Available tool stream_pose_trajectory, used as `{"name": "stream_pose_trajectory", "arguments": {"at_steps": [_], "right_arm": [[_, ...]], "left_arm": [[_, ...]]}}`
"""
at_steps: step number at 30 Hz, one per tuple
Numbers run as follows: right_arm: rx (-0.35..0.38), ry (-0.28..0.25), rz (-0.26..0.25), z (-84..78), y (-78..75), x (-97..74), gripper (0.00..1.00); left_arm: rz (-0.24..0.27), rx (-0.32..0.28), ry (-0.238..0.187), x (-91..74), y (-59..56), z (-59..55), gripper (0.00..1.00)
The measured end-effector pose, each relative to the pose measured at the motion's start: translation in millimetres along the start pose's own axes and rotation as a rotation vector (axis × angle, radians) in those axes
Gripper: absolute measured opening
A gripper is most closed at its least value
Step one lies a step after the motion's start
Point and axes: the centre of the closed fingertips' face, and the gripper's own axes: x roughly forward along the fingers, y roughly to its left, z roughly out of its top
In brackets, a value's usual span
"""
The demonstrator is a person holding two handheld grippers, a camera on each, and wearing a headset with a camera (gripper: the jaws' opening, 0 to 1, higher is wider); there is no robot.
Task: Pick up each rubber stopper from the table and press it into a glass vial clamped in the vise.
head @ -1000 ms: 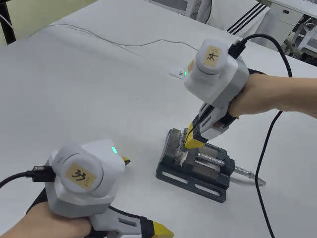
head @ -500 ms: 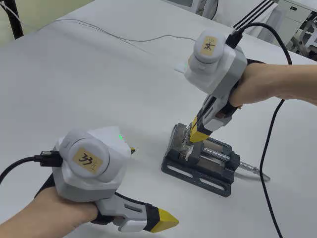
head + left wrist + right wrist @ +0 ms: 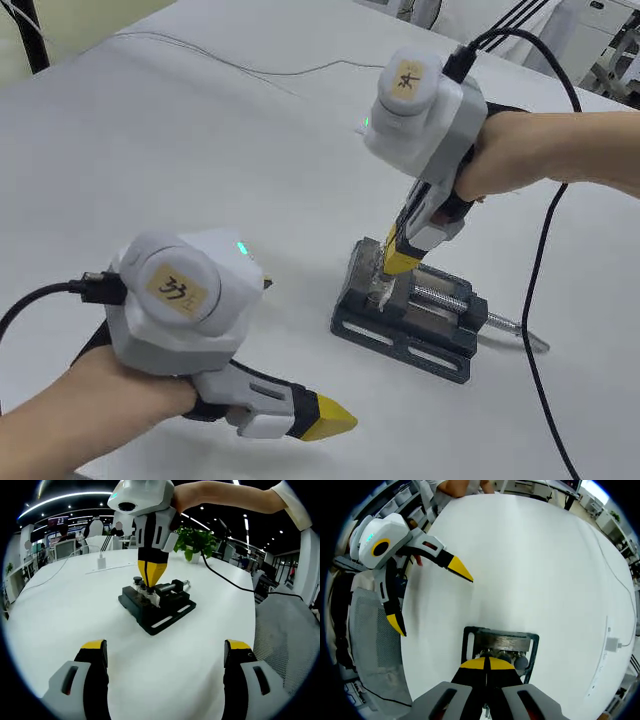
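Note:
A black vise point(image 3: 405, 330) stands on the white table and clamps small glass vials point(image 3: 382, 292). My right gripper point(image 3: 398, 264) points steeply down with its yellow jaws shut, the tip right over the vials. In the right gripper view my right gripper point(image 3: 487, 664) covers the vise point(image 3: 500, 641), and round vial tops point(image 3: 520, 662) peek out beside the tip. In the left gripper view dark stoppers point(image 3: 137, 581) sit on the vials in the vise point(image 3: 157, 607). My left gripper point(image 3: 165, 647) is open and holds nothing, low and to the left of the vise.
A black cable point(image 3: 535, 300) trails from the right gripper down past the vise's screw handle point(image 3: 515, 328). A thin wire point(image 3: 230, 65) and a small white charger point(image 3: 101, 561) lie at the far side. The table edge and a mesh chair point(image 3: 287, 630) are to the right.
The right gripper's tip stays at the vials, perhaps a touch higher. The left gripper has come a little forward, and the head view has shifted.

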Motion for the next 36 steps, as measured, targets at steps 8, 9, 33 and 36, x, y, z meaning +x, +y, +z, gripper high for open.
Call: {"name": "stream_pose_trajectory", "arguments": {"at_steps": [8,9,33,36], "right_arm": [[0.007,0.013,-0.006,0.4,6.2,0.3,0.00],[0.007,0.012,-0.008,0.4,7.0,0.2,0.00],[0.097,-0.145,-0.055,-1.5,-1.2,-1.2,0.00],[0.128,-0.230,-0.082,-1.5,-0.3,-2.8,0.00]], "left_arm": [[0.014,-0.016,-0.016,-1.3,1.6,1.4,0.96],[0.015,-0.016,-0.016,-1.7,1.6,1.5,0.96],[0.037,-0.008,-0.064,-7.7,-3.6,19.2,0.96],[0.033,0.012,-0.057,-5.7,-6.6,21.1,0.96]]}}
